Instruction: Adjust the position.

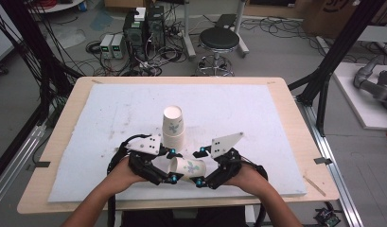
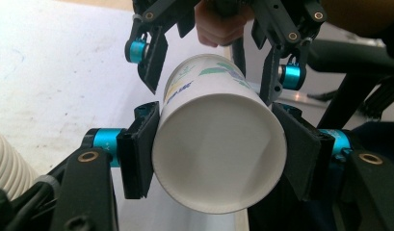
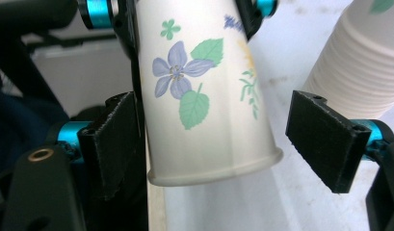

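In the high view, low centre, we see the cup (image 1: 186,169) lying sideways between the left gripper (image 1: 171,165) and right gripper (image 1: 199,168), below the stack (image 1: 173,127). In the left gripper view, we see its jaws clamped on the cup (image 2: 218,151) mid-frame. In the right gripper view, we see its jaws spread, one pad (image 3: 328,139) off the cup (image 3: 204,96).

I see two black linkage grippers, my left gripper (image 1: 171,165) and right gripper (image 1: 199,168), each topped by a grey three-cornered plate dotted with dark marks. Cyan metal cylinders sit at the jaw pivots, brass-coloured screws on the arms. Ribbed black pads line the jaws; black cables trail back.
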{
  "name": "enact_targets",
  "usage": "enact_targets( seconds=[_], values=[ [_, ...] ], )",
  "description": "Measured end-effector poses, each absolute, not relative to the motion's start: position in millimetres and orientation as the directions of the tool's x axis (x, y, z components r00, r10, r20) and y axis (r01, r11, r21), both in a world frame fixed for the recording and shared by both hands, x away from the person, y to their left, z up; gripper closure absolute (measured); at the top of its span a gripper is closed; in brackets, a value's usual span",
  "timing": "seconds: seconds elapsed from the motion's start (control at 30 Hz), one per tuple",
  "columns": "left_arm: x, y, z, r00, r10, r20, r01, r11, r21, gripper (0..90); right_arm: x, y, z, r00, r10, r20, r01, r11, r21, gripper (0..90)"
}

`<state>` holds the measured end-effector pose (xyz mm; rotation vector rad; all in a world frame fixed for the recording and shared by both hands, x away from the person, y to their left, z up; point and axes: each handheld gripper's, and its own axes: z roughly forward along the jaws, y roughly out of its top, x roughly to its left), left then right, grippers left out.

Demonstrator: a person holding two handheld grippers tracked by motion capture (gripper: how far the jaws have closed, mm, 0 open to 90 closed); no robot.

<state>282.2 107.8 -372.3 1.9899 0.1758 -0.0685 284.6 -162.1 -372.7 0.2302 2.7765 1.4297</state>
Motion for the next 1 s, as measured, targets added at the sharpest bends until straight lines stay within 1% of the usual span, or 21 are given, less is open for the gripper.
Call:
enact_targets(
  seconds=[0.23,0.37,0.5,0.7,1.0],
  values=[
    [279.7,114.2,-375.9,0.986,0.12,-0.119,0.153,-0.333,0.93,36.9,280.4,-171.4,-373.1,-0.98,0.195,0.044,0.134,0.477,0.869,19.6],
    [278.2,117.5,-377.9,0.983,0.145,-0.114,0.153,-0.292,0.944,36.9,276.9,-175.0,-375.1,-0.98,0.192,0.046,0.127,0.438,0.89,19.6],
    [277.5,120.4,-378.3,0.984,0.15,-0.098,0.136,-0.27,0.953,37.0,274.9,-177.7,-377.5,-0.978,0.205,0.034,0.117,0.409,0.905,19.5],
    [275.2,124.1,-379.4,0.989,0.127,-0.08,0.109,-0.241,0.964,37.0,274.2,-182.9,-383.6,-0.978,0.202,0.056,0.131,0.377,0.917,19.5],
    [272.2,130.8,-380.2,0.989,0.13,-0.067,0.093,-0.213,0.973,37.1,273.3,-186.9,-395.4,-0.979,0.186,0.083,0.145,0.35,0.926,19.5]
  ],
)
